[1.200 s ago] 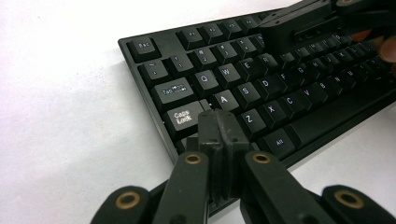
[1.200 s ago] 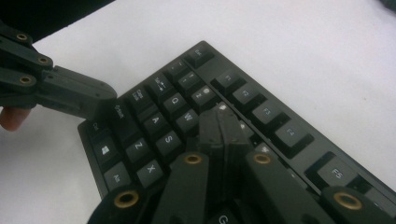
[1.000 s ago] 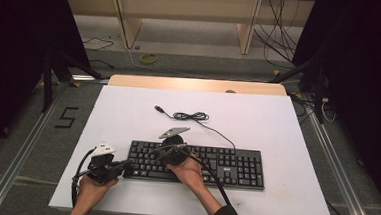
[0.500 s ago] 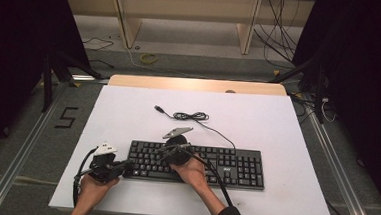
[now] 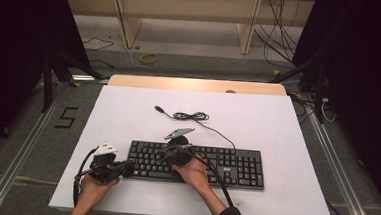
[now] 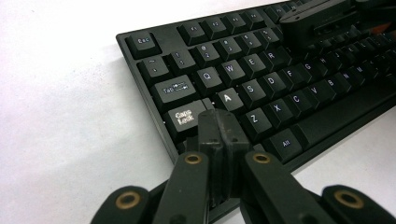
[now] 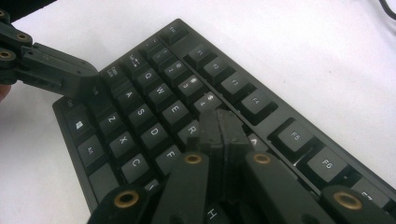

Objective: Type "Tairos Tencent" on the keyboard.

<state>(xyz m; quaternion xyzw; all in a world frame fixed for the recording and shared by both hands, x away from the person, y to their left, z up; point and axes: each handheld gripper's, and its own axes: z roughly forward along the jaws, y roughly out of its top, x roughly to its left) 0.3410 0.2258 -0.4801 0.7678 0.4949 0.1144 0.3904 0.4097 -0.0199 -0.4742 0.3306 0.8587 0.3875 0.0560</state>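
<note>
A black keyboard (image 5: 195,164) is lying near the front edge of the white table (image 5: 287,138), a little left of its middle, long side parallel to that edge. Its cable (image 5: 190,116) is trailing back from it in a loose tangle toward the middle of the table, the plug end lying free.

The left gripper (image 5: 124,167) is resting at the keyboard's left end, jaws pressed together with nothing between them; in the left gripper view its tip (image 6: 219,126) is sitting over the bottom-left keys, just below Caps Lock. The right gripper (image 5: 176,150) is hovering over the left-centre keys, jaws likewise together and empty; in the right gripper view its tip (image 7: 219,128) is standing near the R key, covering the keys behind it.

Beyond the table's far edge, a pale wooden frame (image 5: 184,17) is standing on the floor among loose cables.

Whether either tip is actually pressing a key is hard to make out. The person's forearms are being cut off by the bottom edge of the high view.
</note>
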